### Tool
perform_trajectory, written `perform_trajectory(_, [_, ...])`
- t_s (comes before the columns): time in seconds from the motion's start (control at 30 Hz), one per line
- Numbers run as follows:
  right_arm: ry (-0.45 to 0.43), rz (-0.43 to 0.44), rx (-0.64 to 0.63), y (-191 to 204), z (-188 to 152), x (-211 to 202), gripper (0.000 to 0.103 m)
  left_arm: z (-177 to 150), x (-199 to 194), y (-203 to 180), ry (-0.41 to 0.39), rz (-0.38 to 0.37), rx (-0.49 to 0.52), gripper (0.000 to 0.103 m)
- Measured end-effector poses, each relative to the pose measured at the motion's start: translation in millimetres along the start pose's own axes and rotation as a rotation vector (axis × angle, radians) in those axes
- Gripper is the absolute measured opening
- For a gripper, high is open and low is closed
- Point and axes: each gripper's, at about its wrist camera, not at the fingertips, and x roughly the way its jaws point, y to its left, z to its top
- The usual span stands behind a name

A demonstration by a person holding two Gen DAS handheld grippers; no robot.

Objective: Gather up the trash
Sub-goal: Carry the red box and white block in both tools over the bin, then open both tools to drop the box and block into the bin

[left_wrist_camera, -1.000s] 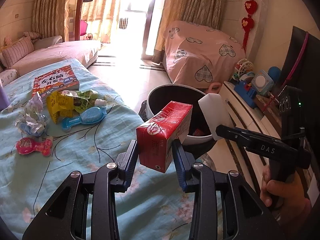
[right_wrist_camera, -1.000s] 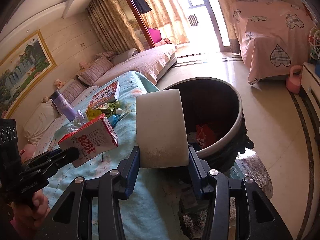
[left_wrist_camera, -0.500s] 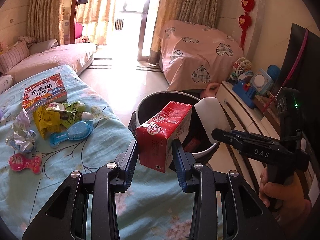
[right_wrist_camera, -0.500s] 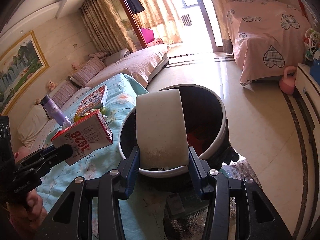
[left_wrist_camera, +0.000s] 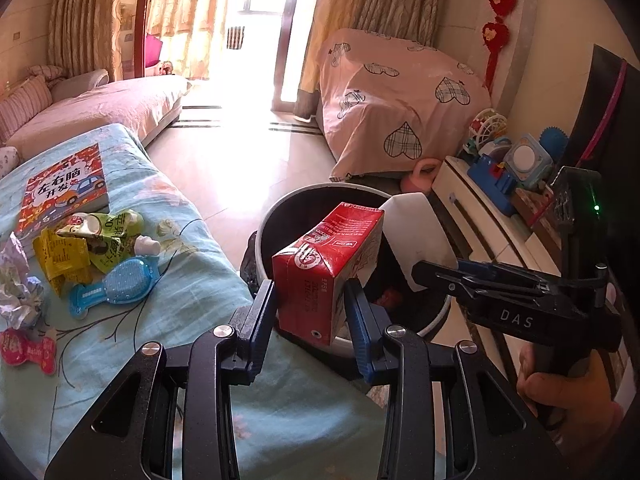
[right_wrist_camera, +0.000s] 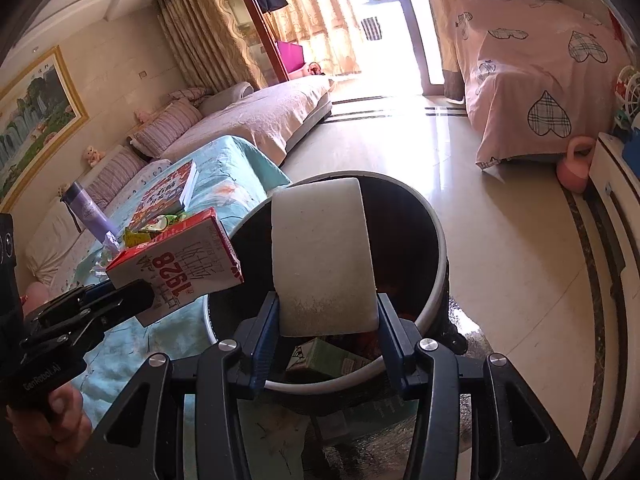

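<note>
This is a home, a living room: a long sofa (right_wrist_camera: 256,120) with striped pillows (right_wrist_camera: 168,126), curtains (left_wrist_camera: 92,20) at a bright balcony door (left_wrist_camera: 256,28), a framed landscape painting (right_wrist_camera: 36,108), toys (left_wrist_camera: 508,160) on a low cabinet (left_wrist_camera: 480,216)

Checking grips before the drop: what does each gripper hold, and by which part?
Left gripper: red carton, clamped across its lower sides. Right gripper: white foam block, by its bottom edges.
</note>
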Motion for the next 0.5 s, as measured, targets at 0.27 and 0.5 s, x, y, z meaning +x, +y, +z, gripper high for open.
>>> perform_trajectory(0.27, [0.017, -0.011, -0.013, -4, 6, 9, 0.048, 2, 15, -1, 0.022, -0.004, 0.003, 0.034])
perform_trajectory(0.5, [0.029, -0.020, -0.017, -7, 8, 13, 0.048, 3, 24, -2, 0.044, -0.015, -0.007, 0.034])
